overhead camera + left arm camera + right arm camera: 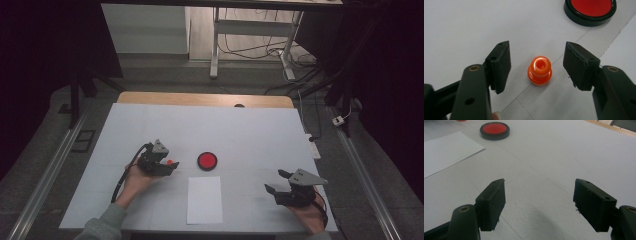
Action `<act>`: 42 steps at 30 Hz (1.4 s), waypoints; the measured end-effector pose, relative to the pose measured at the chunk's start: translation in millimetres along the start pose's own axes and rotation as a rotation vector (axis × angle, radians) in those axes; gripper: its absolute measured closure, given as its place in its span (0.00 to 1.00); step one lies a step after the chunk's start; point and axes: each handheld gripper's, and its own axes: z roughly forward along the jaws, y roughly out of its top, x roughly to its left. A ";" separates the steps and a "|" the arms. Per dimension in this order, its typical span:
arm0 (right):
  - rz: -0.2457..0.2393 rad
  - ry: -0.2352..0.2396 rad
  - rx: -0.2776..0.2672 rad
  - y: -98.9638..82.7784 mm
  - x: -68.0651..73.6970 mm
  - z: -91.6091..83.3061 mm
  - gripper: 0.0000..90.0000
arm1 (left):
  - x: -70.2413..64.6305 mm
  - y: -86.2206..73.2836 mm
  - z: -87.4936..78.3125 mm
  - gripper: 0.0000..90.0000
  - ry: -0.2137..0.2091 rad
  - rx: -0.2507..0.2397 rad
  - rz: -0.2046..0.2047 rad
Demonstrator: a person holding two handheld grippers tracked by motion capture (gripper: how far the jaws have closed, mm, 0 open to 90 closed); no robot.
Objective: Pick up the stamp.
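A small orange spool-shaped piece point(539, 70) stands upright on the white table point(225, 130). My left gripper point(537, 46) is low over the piece, one jaw on each side of it. Both pads point(500, 65) stand apart from it, so the gripper is open. From above, the left gripper point(172, 165) is left of centre with the orange piece point(170, 162) at its tips. My right gripper point(274, 180) rests near the front right of the table. Its jaws point(539, 182) are wide open with only bare table between them.
A round red disc with a black rim point(207, 160) lies just right of the orange piece; it is also at the top of the left gripper view as the disc point(590, 7). A white paper sheet point(205, 200) lies near the front edge. A wooden strip point(205, 99) borders the far side.
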 end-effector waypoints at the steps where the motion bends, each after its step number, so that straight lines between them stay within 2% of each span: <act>1: 0.000 -0.001 0.000 0.0 0.0 -0.1 0.28 | 0.2 -0.3 0.1 0.46 -0.002 -0.001 0.000; 24: 0.001 -0.008 0.002 -0.3 -0.9 -1.1 0.28 | 2.3 -4.6 3.5 0.77 -0.031 0.007 0.008; 31: 0.005 -0.013 0.000 -0.1 -1.7 -2.7 0.29 | 4.3 -5.6 3.3 0.80 -0.043 0.005 -0.006; 35: 0.003 -0.015 0.001 -0.1 -1.5 -2.5 0.29 | 3.9 -5.6 2.7 0.80 -0.024 0.001 0.001; 42: 0.004 -0.015 0.001 -0.3 -1.4 -2.3 0.29 | 5.7 -5.6 -1.9 0.80 -0.034 -0.030 -0.015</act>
